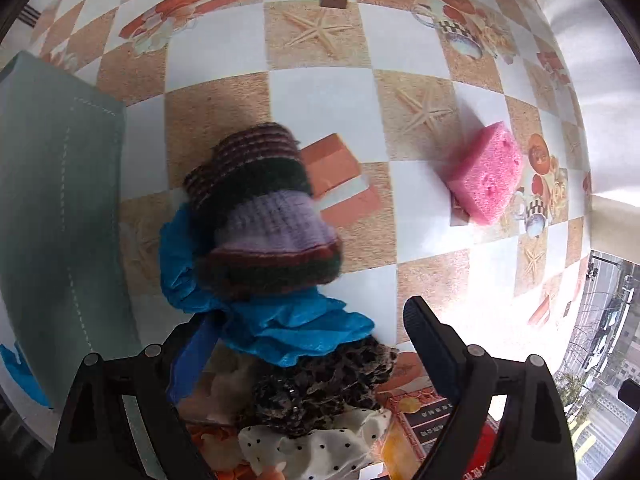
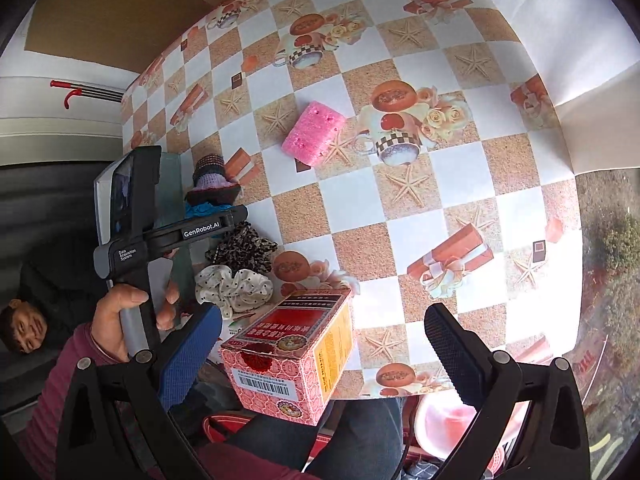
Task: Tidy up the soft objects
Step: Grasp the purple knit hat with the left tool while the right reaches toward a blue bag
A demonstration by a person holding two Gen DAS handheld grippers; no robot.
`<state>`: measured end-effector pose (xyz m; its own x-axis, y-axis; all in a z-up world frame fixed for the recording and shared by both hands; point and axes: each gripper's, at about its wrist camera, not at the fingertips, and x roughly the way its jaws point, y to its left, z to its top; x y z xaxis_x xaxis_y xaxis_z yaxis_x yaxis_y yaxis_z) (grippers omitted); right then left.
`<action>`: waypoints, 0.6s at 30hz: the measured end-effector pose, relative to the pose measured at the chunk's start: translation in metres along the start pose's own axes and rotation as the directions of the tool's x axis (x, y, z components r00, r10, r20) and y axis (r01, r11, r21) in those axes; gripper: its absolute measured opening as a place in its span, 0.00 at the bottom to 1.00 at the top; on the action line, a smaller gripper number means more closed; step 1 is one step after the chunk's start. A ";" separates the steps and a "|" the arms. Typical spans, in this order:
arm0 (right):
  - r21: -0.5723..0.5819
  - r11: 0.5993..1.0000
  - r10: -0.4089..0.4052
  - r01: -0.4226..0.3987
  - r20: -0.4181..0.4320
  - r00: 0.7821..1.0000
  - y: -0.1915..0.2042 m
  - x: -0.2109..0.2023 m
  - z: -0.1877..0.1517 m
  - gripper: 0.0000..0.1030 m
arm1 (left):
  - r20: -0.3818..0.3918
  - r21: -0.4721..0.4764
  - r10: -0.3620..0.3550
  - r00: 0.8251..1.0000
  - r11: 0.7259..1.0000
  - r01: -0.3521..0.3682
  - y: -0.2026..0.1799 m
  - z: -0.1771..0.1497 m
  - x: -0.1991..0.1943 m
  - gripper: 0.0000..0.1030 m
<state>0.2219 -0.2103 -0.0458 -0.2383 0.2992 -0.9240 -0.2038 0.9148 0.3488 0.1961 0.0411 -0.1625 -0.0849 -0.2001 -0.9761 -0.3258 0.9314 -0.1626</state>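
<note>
Left gripper (image 1: 320, 354) jaws spread wide, empty, above crumpled blue cloth (image 1: 280, 328) and leopard-print scrunchie (image 1: 320, 384). Right gripper (image 2: 320, 344) jaws spread, straddling red patterned cardboard box (image 2: 292, 352) without touching; pink sponge block (image 2: 312, 134) lies well apart on the tabletop (image 2: 420, 208).

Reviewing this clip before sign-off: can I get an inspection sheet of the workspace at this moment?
Surface: table under a checkered cloth printed with starfish and gift boxes.
Job's things: pink sponge lying alone; knitted striped piece on crumpled blue cloth; leopard scrunchie and polka-dot scrunchie beside it.
Clutter: red printed carton at the table edge; pale green cloth.
Grippers: left gripper open over the blue cloth and leopard scrunchie; right gripper open above the carton, holding nothing.
Cables: nothing seen.
Surroundings: street outside; a person's hand on the left gripper's handle.
</note>
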 end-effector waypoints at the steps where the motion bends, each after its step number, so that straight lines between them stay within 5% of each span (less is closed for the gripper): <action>1: 0.010 1.000 -0.001 0.001 -0.002 1.000 -0.008 0.001 0.002 0.99 | 0.003 0.066 -0.047 0.999 0.997 0.047 -0.018 0.001 -0.002 0.90; 5: 0.022 0.999 -0.048 0.048 0.000 0.999 -0.027 0.008 0.017 0.99 | 0.133 0.209 -0.109 0.985 0.975 0.080 -0.064 -0.007 -0.038 0.90; 12: -0.079 0.989 -0.124 0.128 0.049 0.991 -0.019 0.033 0.049 0.99 | 0.172 0.050 0.030 0.985 0.998 -0.039 -0.011 0.001 -0.053 0.91; 18: -0.271 0.930 -0.235 0.247 0.076 0.969 0.013 0.066 0.064 0.99 | 0.154 0.014 0.064 0.986 0.998 -0.067 -0.013 0.003 -0.038 0.91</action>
<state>0.2645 -0.1614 -0.1119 -0.1104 0.0956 -0.9893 -0.5060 0.8513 0.1387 0.2068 0.0380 -0.1234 0.0407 -0.0910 -0.9950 -0.3066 0.9467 -0.0991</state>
